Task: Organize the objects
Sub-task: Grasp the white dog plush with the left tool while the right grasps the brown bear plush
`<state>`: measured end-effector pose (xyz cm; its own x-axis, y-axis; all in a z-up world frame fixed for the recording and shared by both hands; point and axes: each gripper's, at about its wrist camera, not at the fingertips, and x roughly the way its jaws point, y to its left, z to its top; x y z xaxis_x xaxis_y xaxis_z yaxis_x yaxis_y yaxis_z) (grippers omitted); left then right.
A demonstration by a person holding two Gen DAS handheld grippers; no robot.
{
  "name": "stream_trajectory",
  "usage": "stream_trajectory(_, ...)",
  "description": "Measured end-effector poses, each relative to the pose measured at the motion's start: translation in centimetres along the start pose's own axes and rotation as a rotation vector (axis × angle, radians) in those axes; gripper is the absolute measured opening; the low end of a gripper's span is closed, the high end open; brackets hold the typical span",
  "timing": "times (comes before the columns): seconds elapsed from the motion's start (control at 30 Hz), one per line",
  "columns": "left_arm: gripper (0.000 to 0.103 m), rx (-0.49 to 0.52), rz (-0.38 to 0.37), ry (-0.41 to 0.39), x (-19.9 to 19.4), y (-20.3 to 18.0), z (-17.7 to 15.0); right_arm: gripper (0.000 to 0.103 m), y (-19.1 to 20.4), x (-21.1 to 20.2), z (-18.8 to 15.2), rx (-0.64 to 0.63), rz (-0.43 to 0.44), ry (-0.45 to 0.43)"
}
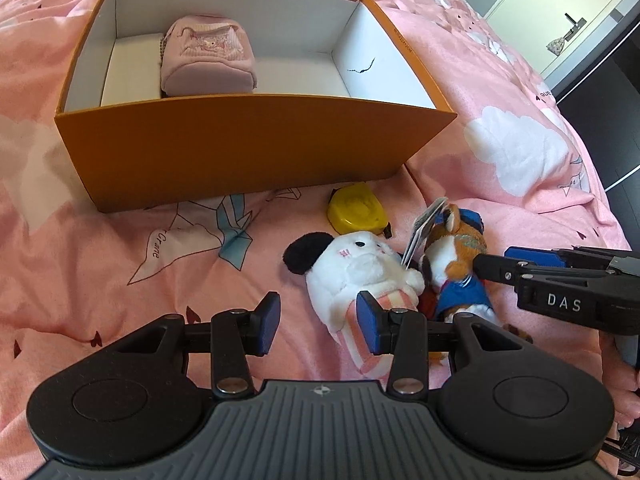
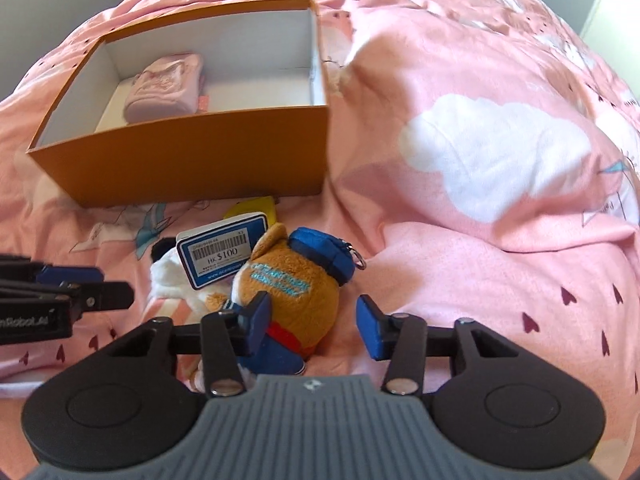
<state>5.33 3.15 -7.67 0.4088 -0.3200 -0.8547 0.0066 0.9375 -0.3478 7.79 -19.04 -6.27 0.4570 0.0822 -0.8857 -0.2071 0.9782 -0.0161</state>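
Bed: I see a pink quilt (image 1: 100, 272) printed with clouds and paper cranes; everything lies on it

Box: an orange box (image 1: 240, 148) with a white inside sits open on the quilt; beyond the toys in both wrist views

Pouch: a small pink pouch (image 1: 208, 56) lies inside the box, toward its left end; the right part of the box floor is bare

Yellow thing: a yellow plastic object (image 1: 354, 209) rests on the quilt just in front of the box; I cannot tell what it is

White toy: a white plush (image 1: 360, 268) with a black ear and striped pink cloth lies on the quilt; touching the brown one

Brown toy: a brown plush (image 2: 292, 292) in a blue cap and blue clothes, with a price tag (image 2: 222, 254) propped over it; just beside the white plush

Left tongs (image 1: 318, 322): I read them as parted; nothing between the blue pads; the right pad stands in front of the white plush's striped cloth; whether it touches I cannot tell

Right tongs (image 2: 312, 326): set around the brown plush; the left pad is against its side, the right pad stands clear of it; no grip yet
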Motion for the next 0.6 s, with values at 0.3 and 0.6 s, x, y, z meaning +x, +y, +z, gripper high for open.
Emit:
stream_trajectory(0.3,0.054,-0.050,-0.046,0.031,0.9,0.6,0.4,0.037,-1.9,-0.4,0.1,0.080,0.002,0.010)
stream_trajectory(0.6,0.057,-0.033,-0.062,0.024,0.5,0.3,0.3,0.052,0.2,-1.4,-0.7,0.082,0.121,0.032)
